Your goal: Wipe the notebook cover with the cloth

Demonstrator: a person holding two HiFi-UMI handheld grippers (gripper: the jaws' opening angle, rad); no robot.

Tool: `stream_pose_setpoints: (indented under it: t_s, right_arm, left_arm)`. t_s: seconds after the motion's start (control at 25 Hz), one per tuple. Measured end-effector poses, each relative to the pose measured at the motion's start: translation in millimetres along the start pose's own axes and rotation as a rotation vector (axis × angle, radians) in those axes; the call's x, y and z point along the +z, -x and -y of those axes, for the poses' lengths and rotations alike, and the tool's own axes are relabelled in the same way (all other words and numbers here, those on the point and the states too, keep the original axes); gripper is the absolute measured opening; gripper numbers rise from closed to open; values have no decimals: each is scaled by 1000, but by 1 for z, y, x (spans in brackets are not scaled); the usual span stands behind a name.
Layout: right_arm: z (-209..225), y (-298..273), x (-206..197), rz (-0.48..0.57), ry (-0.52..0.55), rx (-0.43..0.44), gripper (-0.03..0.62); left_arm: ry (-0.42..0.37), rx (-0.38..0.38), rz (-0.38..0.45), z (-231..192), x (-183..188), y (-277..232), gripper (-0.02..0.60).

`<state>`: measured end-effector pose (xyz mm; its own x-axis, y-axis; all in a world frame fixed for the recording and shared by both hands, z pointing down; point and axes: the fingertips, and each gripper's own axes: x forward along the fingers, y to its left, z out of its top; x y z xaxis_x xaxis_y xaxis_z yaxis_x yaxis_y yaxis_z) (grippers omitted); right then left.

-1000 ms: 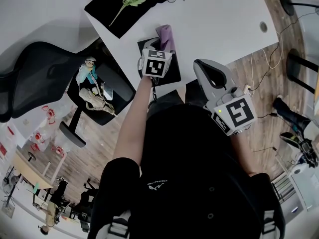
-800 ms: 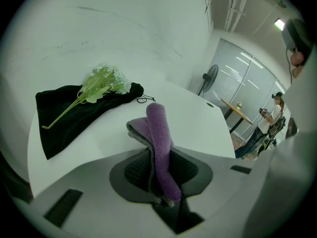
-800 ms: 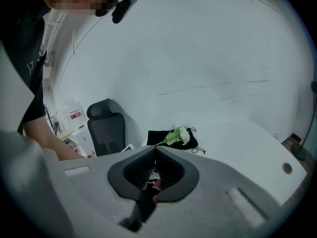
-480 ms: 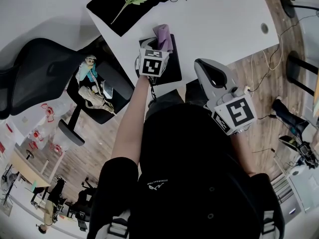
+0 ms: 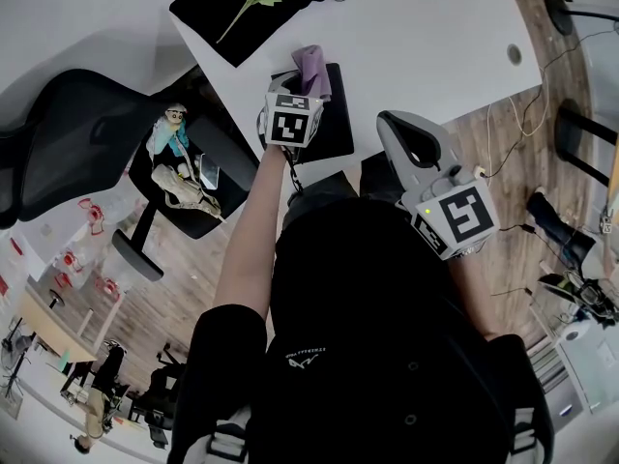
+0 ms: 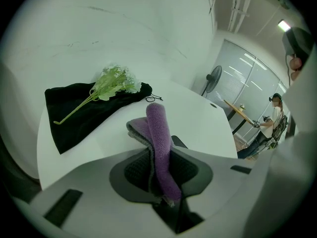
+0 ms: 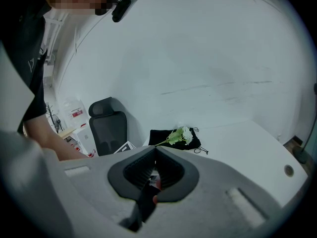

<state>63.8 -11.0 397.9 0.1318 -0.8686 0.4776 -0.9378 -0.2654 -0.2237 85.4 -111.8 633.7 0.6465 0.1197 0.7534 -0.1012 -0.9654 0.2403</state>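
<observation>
A white tabletop (image 5: 426, 27) stood over wood floor (image 5: 503, 133), with a black office chair (image 5: 68, 133) beside it. The left gripper (image 6: 159, 167), fingers clamped on the purple cloth (image 6: 157, 133), held it over the black notebook (image 5: 334, 124), slightly further left than a second before. The right gripper (image 7: 154, 170) stayed off the tabletop's edge, fingers together on nothing.

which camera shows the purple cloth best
The left gripper view: the fuzzy purple cloth stands centre frame, folded and clamped between the jaws. The head view shows only its tip poking past the square-marker cube. The right gripper view does not show it.
</observation>
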Motion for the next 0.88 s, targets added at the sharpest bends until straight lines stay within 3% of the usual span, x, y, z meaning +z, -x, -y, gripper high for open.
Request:
stream_pose_setpoints:
  t_s: [0.88]
  right_arm:
    - [-10, 1, -1, -8, 19, 6, 5]
  left_arm:
    - [17, 45, 3, -23, -12, 19, 86]
